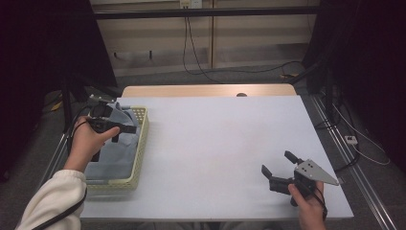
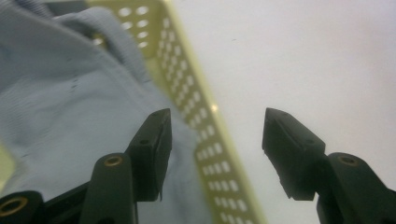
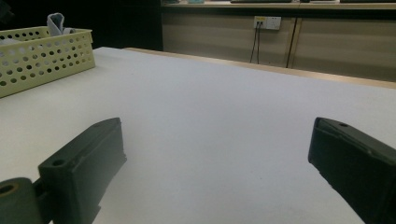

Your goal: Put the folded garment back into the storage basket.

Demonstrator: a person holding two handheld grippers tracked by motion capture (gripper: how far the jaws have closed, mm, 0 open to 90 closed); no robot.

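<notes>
- Left gripper [image 1: 125, 128] hangs over the yellow basket [image 1: 142, 143] at the counter's left edge, held in the person's left hand [image 1: 88, 141].
- Its jaws stand apart with nothing clamped; in the left gripper view one jaw sits over the cloth and the other over bare counter, the basket's perforated wall [image 2: 205, 140] between them.
- No contact visible between the pads and the cloth or the wall.
- Light blue cloth [image 1: 115, 153] lies bunched inside the basket and fills most of it; a fold rises above the rim at the far end [image 3: 56, 22].
- Basket sits on the white counter [image 1: 215, 143], its long side running along the left edge.
- Right gripper [image 1: 278, 165] is at the near right corner of the counter, well apart from the basket, held in the right hand [image 1: 306, 199].
- Its jaws are wide apart and hold nothing; the right gripper view looks low across bare counter toward the basket [image 3: 42, 58] at far left.
- Grey plate [image 1: 316, 172] on top of the right gripper.
</notes>
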